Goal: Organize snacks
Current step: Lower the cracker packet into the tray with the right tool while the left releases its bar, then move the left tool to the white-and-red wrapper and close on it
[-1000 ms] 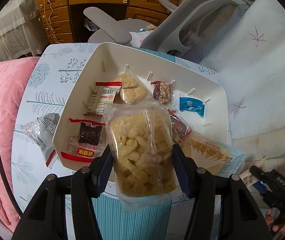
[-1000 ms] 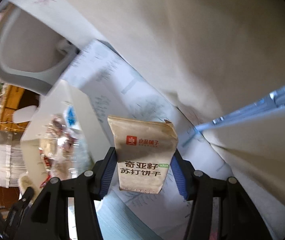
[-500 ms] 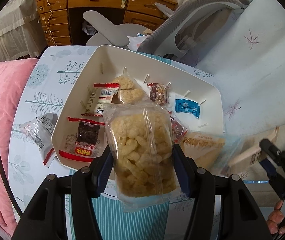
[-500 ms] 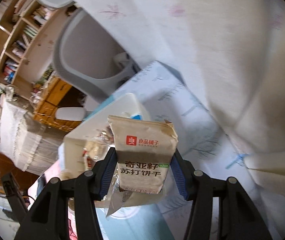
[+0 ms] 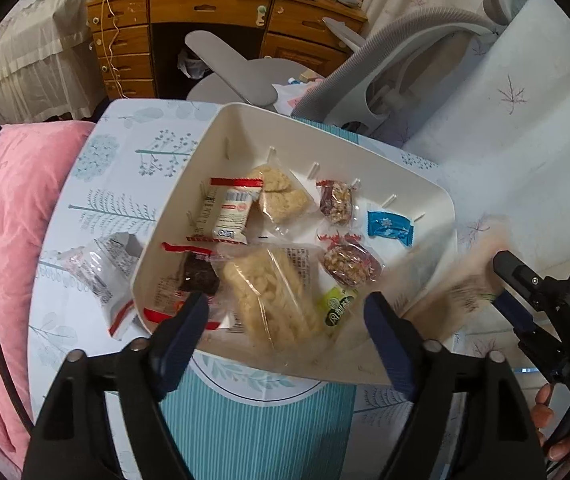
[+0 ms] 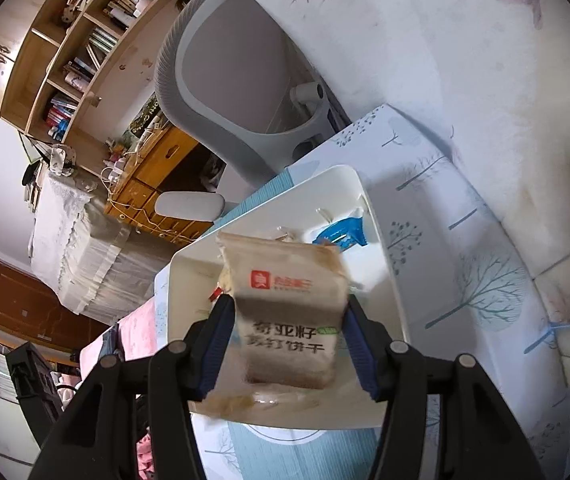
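Left tongs (image 5: 285,320): jaws opening at this moment, pads clear of the clear rice-puff packet (image 5: 273,296). A second ago and half a second ago that packet stood upright, clamped between the pads. Now it lies flat in the white tray (image 5: 425,196), just ahead of the tongs and between the line of the two fingers, touching neither. Reading: release made, this packet delivered.

Other tray contents ahead of the left tongs: red-and-white wrapper (image 5: 229,216), second rice-puff piece (image 5: 281,196), dark snack in a red-edged pack (image 5: 197,276), two nut clusters (image 5: 349,264), blue sachet (image 5: 389,228), small green pack (image 5: 337,304) just inside the right finger. One torn silver packet (image 5: 101,268) sits outside the tray on the surface (image 5: 125,172), left of and beyond the left finger. Probably the next pick for this hand, though it may be an empty wrapper.

Right tongs (image 6: 289,332): closed on the tan cracker packet (image 6: 289,320), held upright, pads on both side edges. A second ago the tray was off to the left of these tongs; now the tray (image 6: 381,260) lies directly beyond and below the packet. From the left view the packet is a motion blur at the tray's right rim. Not yet released. Judgement: lower a little, then open over the free right part of the tray.
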Available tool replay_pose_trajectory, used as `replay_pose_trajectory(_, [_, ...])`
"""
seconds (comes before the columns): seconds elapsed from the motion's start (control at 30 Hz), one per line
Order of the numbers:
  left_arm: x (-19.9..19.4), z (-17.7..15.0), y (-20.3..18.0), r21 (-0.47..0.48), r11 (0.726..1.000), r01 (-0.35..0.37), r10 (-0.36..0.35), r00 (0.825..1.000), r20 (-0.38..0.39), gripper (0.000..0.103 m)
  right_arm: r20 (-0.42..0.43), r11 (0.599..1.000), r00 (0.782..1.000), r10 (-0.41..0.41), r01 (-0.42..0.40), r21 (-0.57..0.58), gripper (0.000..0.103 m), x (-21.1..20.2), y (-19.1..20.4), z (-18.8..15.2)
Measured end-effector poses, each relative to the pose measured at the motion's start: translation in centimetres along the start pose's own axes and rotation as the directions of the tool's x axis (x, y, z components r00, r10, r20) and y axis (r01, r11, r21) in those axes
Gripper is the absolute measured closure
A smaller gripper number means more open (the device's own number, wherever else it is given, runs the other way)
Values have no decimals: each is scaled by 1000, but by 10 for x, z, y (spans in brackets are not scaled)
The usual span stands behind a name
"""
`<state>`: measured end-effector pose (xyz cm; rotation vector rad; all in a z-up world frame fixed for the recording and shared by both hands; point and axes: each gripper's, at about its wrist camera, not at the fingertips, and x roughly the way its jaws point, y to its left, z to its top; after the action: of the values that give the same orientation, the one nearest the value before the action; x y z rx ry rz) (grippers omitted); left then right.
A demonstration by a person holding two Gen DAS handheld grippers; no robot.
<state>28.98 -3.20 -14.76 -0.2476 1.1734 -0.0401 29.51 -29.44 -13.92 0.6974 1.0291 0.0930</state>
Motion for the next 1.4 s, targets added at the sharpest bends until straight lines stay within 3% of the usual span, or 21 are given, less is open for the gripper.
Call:
replay_pose_trajectory(0.17, [-8,-5,7,-23,1000,-4,4,1000,5,23,-18,1000,1000,-1,2,13,38,0,0,-2])
replay_pose_trajectory(0.73, [-55,-63,60,-90,994,-62,62,998,5,23,-82,999,996,-19,17,-28,31,-18,13,-42])
replay_pose_trajectory(1.1, [-79,-93,136,-149,984,-97,96,995,-17,20,-173,990,984,-49,25,-137,31,2,52,-103])
replay_pose_trajectory(1.4, [-92,-83,186,-70,994,-86,83,996,-37,17,-234,978,968,-88,39,-204,31,22,93,-165])
